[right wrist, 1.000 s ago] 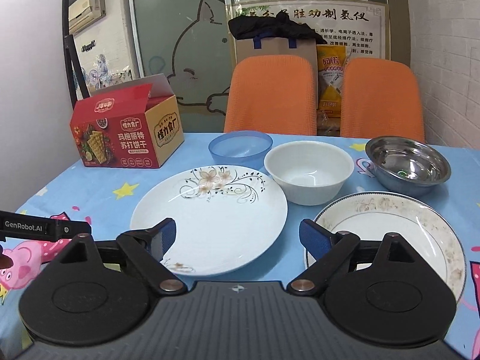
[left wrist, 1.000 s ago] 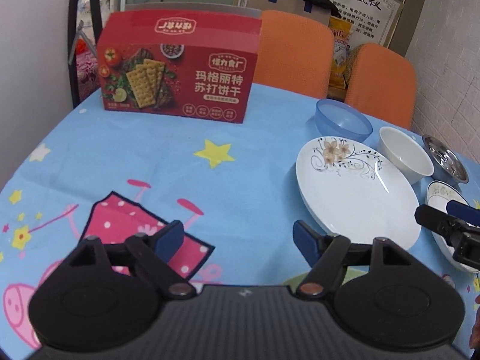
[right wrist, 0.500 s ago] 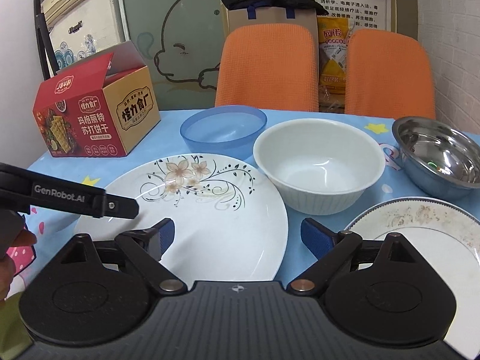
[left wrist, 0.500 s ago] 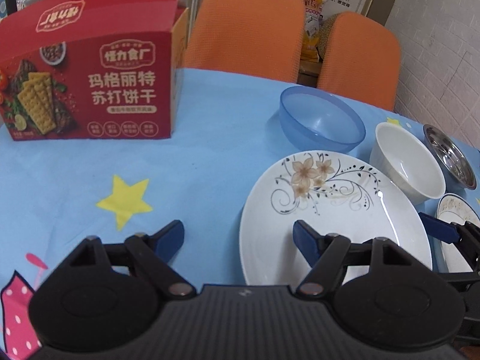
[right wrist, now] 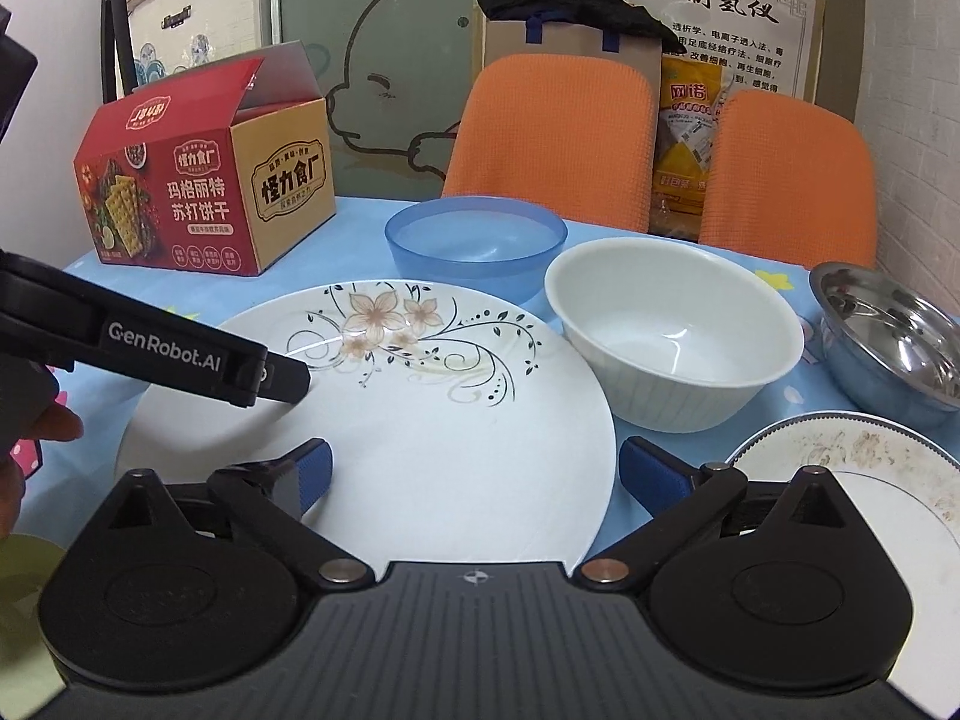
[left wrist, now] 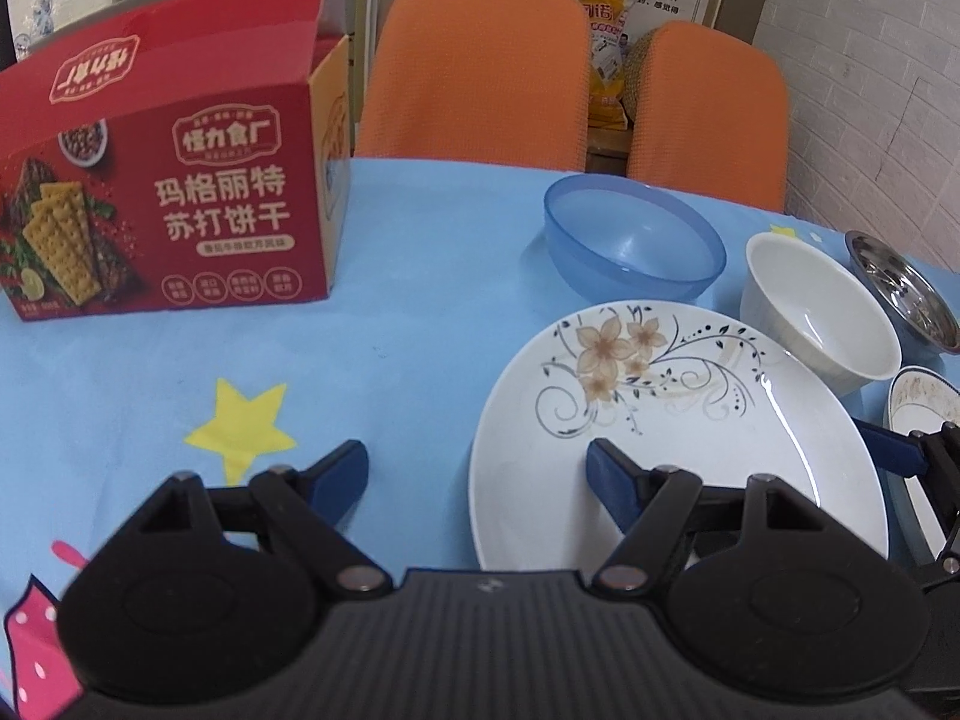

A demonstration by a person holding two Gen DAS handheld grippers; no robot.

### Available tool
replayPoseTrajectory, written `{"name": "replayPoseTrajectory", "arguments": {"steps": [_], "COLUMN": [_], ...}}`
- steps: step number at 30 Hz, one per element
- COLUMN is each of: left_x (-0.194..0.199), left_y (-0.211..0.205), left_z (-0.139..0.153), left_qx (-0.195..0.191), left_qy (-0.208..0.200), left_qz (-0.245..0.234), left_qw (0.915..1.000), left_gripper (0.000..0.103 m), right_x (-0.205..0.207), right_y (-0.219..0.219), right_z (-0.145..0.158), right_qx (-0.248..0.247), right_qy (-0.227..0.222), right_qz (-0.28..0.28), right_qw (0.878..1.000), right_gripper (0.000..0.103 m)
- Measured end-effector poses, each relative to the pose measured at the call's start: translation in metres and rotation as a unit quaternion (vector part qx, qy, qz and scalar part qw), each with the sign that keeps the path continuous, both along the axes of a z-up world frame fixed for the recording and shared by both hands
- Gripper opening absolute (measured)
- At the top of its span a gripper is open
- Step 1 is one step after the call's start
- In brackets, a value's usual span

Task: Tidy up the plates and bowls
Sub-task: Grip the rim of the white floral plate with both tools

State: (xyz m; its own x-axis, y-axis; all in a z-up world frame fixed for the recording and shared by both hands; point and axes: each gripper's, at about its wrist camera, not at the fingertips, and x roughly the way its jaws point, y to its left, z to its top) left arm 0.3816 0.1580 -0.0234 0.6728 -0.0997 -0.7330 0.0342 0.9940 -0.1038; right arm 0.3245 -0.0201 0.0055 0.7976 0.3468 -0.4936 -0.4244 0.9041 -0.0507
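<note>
The surface [left wrist: 420, 312], under a blue cartoon cloth, carries a red cracker box [left wrist: 174, 204] at the upper left of the left view. Largest of the dishes is the flowered plate [right wrist: 420, 420], filling the middle of the right view. Behind it stand the blue bowl [right wrist: 477, 252] and, toward the right, the white bowl [right wrist: 672, 348], with the steel bowl [right wrist: 894, 342] at the right edge and a soiled plate [right wrist: 852, 480] at the lower right.

The flowered plate is probably glazed china: stiff, fairly heavy, slick and breakable. Its thin rim looks like the only hold, so a grip should bite well onto the rim.

The left tongs [left wrist: 477, 471] are spread wide, straddling the plate's left rim. The right tongs [right wrist: 474, 471] gape too, over its near edge, gripping nothing.
</note>
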Motion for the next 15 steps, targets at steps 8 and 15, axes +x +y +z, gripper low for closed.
{"name": "replayPoseTrajectory", "arguments": {"steps": [8,15], "left_x": [-0.001,-0.007], "left_y": [-0.008,-0.029], "left_z": [-0.001,0.001], "left_qx": [0.003,0.01], "left_qy": [-0.005,-0.006], "left_qz": [-0.014,-0.039], "left_qw": [0.9999,0.9992], "left_gripper": [0.073,0.063], "right_x": [-0.001,-0.005], "right_y": [0.003,0.007], "right_z": [-0.001,-0.001], "right_qx": [-0.011,-0.007], "right_qy": [0.0,-0.003], "right_qz": [0.002,0.009], "right_qw": [1.0,1.0], "right_gripper": [0.103,0.103]}}
